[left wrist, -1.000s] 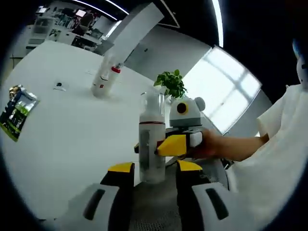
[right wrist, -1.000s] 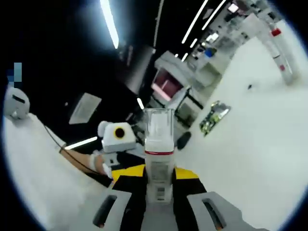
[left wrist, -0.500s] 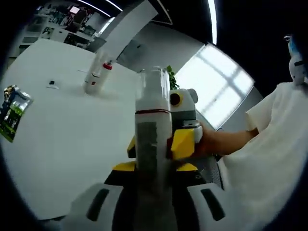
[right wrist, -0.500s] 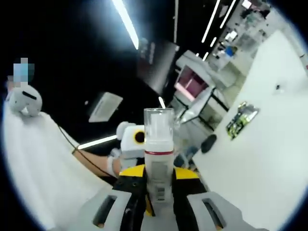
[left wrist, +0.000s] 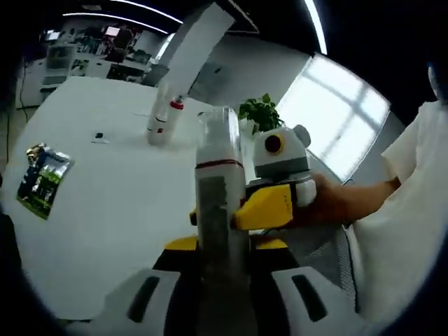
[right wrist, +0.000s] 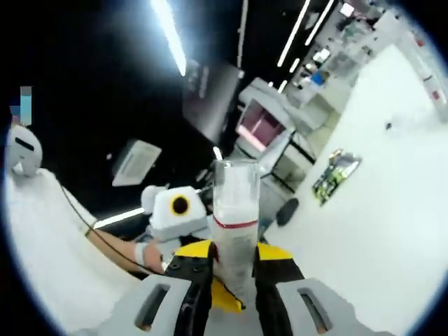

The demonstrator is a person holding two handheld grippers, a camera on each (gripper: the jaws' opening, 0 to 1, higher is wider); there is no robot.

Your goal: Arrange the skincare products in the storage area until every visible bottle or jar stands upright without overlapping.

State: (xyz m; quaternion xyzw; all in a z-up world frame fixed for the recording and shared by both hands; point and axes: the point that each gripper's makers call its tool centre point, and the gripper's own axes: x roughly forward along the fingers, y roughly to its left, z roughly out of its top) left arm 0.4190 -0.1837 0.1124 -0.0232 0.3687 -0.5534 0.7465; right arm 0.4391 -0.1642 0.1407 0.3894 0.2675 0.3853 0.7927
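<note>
A clear pump bottle with a red band and a clear cap is held in the air, upright in both views. My right gripper is shut on its lower body. In the left gripper view that right gripper reaches in from the right, its yellow jaws on either side of the bottle. My left gripper has the same bottle between its jaws, which stand about as wide as a second ago. A second white bottle with a red collar stands far back on the white table.
A green packet lies on the table's left side, and it also shows in the right gripper view. A small dark item sits near the far bottle. A potted plant is behind. A person's hand holds the right gripper.
The bottle, carried by the right gripper, has come in between the left gripper's jaws and stays there. Both views have shifted a little.
</note>
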